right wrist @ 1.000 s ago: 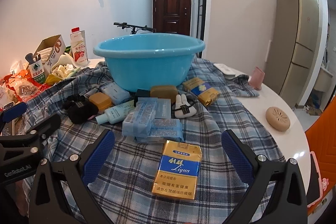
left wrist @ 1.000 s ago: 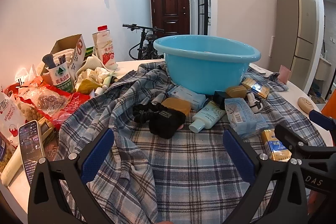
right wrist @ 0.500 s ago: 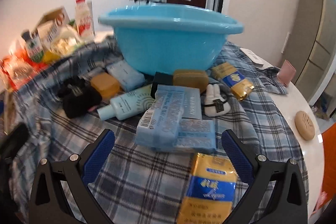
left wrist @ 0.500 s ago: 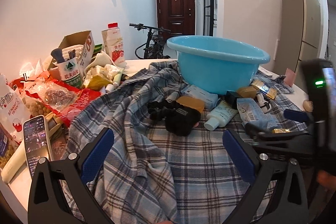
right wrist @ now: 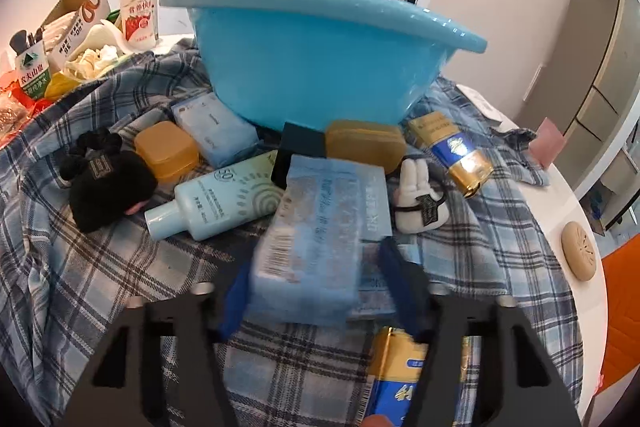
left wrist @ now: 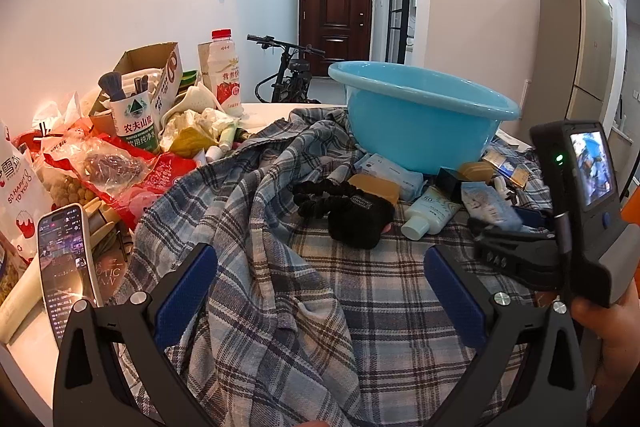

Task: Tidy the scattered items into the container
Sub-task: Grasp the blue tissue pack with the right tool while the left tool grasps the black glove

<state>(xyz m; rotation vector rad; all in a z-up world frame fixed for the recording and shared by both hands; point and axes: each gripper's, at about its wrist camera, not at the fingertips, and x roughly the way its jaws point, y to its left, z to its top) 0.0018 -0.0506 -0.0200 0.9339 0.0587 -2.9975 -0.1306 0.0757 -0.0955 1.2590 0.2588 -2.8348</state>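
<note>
Right gripper [right wrist: 316, 283]: jaws drawn narrow around the near end of a pale blue tissue pack [right wrist: 320, 239], blue pads against both its sides; the view is blurred here, so whether the pack has left the cloth cannot be told. Left gripper [left wrist: 320, 287]: jaws wide, nothing between them, hovering over bare plaid shirt [left wrist: 280, 307] spread across the desk [right wrist: 560, 203]. Outward from the right jaws: a gold and blue cigarette pack [right wrist: 404, 379] lies just beneath the gripper, a second flat blue pack sits under the held one, a white rabbit-shaped hair tie [right wrist: 416, 203] just right of it, a pale blue lotion bottle [right wrist: 224, 203] to the left, lying on its side. Further out are a black pouch [right wrist: 108, 187], an orange soap case [right wrist: 166, 155], another blue packet [right wrist: 216, 127], a small black box [right wrist: 300, 147], a tan case [right wrist: 364, 143] and a second gold pack [right wrist: 448, 147], all crowded against the foot of the blue basin [right wrist: 320, 59]. The basin stands upright on the shirt; its interior is not visible from either camera, so its contents cannot be confirmed. Judgement: the task is at an early stage. One item is being secured, and some ten remain scattered on the cloth. A round beige object [right wrist: 578, 255] sits apart on the bare desk at right. Food clutter at the left edge appears outside the work
</note>
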